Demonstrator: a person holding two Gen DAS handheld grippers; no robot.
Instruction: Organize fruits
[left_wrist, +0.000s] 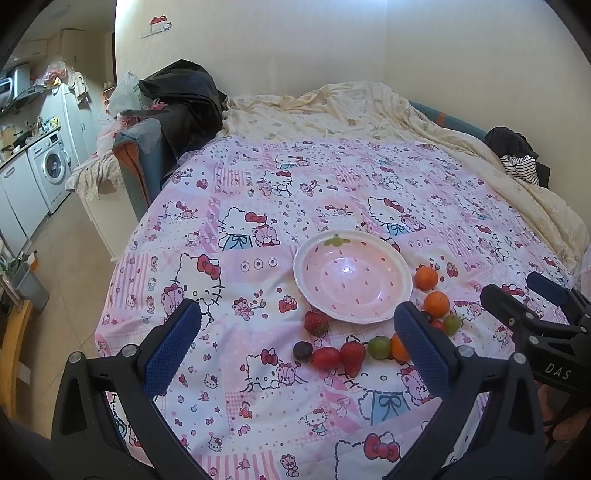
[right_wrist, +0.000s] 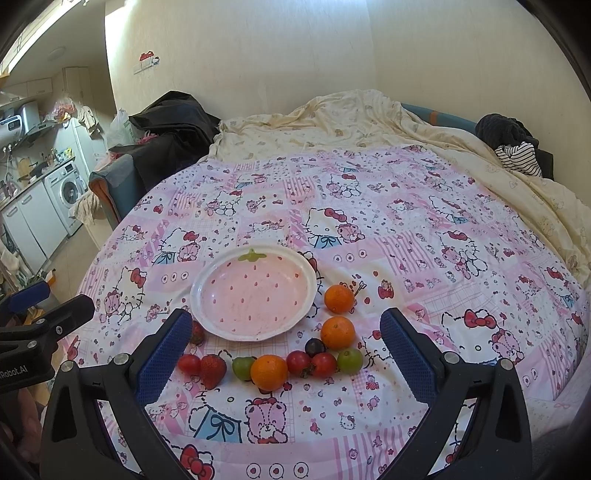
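The plate (right_wrist: 255, 291) on the bed (right_wrist: 424, 236) is empty; all fruits (right_wrist: 269, 372) lie beside it, so nothing is sorted yet. Both hand-held grippers, left (left_wrist: 299, 350) and right (right_wrist: 284, 354), are apart and hold nothing.

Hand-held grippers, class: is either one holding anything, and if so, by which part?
Nothing is held. The left hand-held gripper and right hand-held gripper are open; the fruits lie on the bedspread.
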